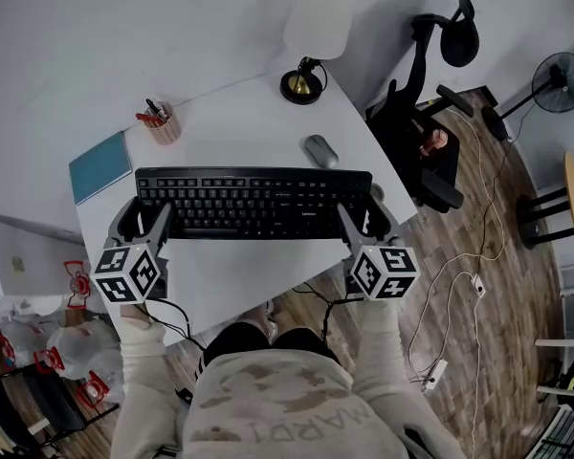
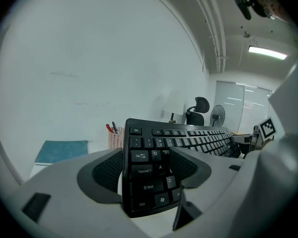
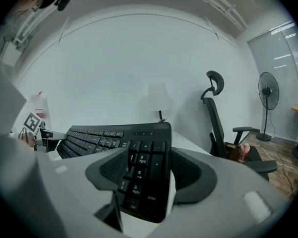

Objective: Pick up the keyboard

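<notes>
Spanning the middle of the white desk [image 1: 239, 122], the black keyboard [image 1: 253, 202] is clamped at both ends: the left claw [image 2: 146, 167] grips its left end by the Shift key, and the right claw [image 3: 149, 170] grips the number-pad end. A grey mouse [image 1: 320, 150] lies just beyond it, and a blue notebook [image 1: 100, 166] sits far left.

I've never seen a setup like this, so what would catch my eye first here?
A long black keyboard spans the white desk, the left claw and right claw each clamped on one end. Beyond it sit a grey mouse, a pen cup and a lamp.
</notes>
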Motion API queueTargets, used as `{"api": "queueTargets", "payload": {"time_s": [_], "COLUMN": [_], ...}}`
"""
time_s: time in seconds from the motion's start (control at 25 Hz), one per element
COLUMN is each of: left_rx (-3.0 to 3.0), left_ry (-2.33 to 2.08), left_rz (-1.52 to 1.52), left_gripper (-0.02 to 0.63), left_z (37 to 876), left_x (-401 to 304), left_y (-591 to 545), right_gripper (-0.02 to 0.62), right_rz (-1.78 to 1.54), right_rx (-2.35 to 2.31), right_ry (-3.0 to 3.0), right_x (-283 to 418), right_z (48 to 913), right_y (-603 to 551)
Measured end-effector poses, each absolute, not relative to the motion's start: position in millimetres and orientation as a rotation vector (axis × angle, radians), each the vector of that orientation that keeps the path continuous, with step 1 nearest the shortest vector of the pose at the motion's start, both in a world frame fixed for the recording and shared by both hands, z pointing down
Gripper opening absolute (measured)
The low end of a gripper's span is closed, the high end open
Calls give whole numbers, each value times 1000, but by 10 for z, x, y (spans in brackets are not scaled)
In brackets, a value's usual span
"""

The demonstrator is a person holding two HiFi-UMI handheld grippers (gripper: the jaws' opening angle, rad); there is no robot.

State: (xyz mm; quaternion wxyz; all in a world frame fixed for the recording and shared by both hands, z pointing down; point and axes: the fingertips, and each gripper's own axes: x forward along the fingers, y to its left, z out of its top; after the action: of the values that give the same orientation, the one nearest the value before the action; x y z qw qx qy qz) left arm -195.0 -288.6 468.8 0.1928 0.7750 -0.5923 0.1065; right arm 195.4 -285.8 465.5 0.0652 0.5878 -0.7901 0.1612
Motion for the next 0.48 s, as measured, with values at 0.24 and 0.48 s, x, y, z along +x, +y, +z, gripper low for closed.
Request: {"api": "queueTargets", "payload": {"time_s": [0.24,0.48], "left_rx": [2213,2243], "left_ry": [-1688,-1710], "left_rz": [271,235], "left_gripper": [302,302], "left_z": [4467,4260], "left_x": [-1941,-1910], "left_y": [-2772,-2699], "right_gripper": [284,285], "right_rz": [437,373], "right_rx": [1801,1822], "right_ry": [-2416,-2442], "right_x": [1962,1993], "right_z": [4463,4244], "right_y": [-2729,-2662]}}
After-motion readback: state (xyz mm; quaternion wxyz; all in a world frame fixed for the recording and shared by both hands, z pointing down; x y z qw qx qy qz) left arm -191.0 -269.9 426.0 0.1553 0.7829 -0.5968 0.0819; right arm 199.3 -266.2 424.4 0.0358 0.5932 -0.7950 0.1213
